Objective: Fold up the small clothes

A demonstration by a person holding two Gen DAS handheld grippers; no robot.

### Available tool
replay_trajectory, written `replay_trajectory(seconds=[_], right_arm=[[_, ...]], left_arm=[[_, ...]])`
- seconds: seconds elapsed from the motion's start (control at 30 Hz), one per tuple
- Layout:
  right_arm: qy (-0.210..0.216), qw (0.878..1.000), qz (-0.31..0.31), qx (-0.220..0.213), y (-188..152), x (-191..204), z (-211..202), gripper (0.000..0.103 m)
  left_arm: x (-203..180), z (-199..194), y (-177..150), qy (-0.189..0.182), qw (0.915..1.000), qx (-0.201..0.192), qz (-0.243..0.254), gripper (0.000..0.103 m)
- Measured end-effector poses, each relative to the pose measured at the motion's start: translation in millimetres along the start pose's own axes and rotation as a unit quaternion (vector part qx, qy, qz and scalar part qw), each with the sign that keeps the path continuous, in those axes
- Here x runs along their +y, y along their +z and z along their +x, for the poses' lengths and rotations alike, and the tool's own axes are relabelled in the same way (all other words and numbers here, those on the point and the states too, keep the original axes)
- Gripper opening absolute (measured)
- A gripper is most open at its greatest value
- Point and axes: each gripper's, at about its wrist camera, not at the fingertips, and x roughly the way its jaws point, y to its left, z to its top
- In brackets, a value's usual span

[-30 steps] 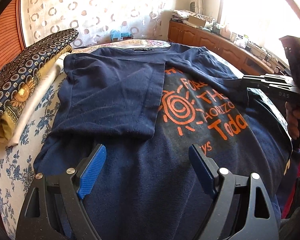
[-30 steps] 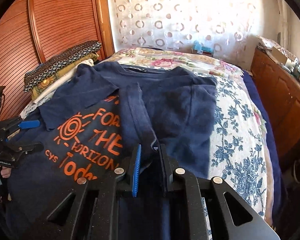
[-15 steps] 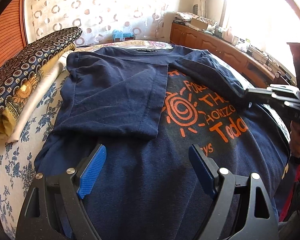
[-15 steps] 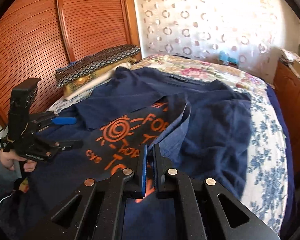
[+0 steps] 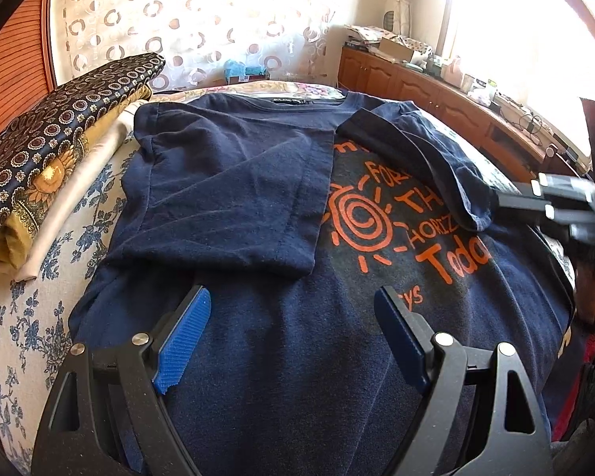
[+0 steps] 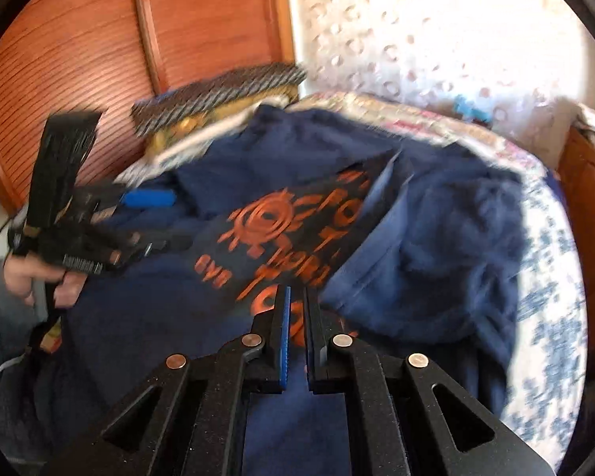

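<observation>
Left wrist view: my left claw [image 5: 289, 333] hangs wide open above the navy T-shirt [image 5: 258, 182] lying on the bed [image 5: 39, 277]. Right wrist view: my right claw [image 6: 296, 309] is opening, its narrow gap empty, the shirt's sleeve [image 6: 377, 261] just beside

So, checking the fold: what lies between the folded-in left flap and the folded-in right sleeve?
Left wrist view: the navy T-shirt's orange sun print, uncovered.

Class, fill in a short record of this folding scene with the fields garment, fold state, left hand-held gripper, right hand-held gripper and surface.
garment: navy T-shirt with an orange sun print
fold state: one side folded over the middle; other sleeve laid partly inward
left hand-held gripper: open above the lower part of the shirt, nothing between the pads
right hand-held gripper: jaws opening, narrow gap, no cloth seen clamped
surface: bed with blue floral cover
</observation>
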Motion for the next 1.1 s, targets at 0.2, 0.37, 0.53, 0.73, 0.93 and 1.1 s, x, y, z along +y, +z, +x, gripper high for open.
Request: replay_trajectory(seconds=[0.2, 0.37, 0.53, 0.73, 0.93, 1.1], right_arm=[[-0.039, 0.997, 0.059, -0.004, 33, -37, 29, 0.045], [-0.027, 0.994, 0.099, 0.029, 59, -48, 80, 0.045], [0.076, 0.993, 0.078, 0.039, 70, -27, 95, 0.045], [0.084, 0.995, 0.036, 0.032, 65, -12, 83, 0.045], [0.022, 0.998, 0.05, 0.02, 68, -38, 75, 0.045], [-0.047, 0.996, 0.07, 0.017, 67, -75, 67, 0.048]], left_arm=[[0, 0, 0, -0.001, 1.0, 0.0, -0.001, 0.085], [1, 1, 1, -0.004, 1.0, 0.0, -0.004, 0.085], [4, -8, 1, -0.009, 0.9998, -0.014, -0.006, 0.085], [17, -29, 5, 0.006, 0.999, -0.041, -0.017, 0.085], [25, -37, 24, 0.042, 0.9974, -0.058, 0.006, 0.085], [39, -23, 48, 0.051, 0.9972, -0.045, 0.029, 0.085]])
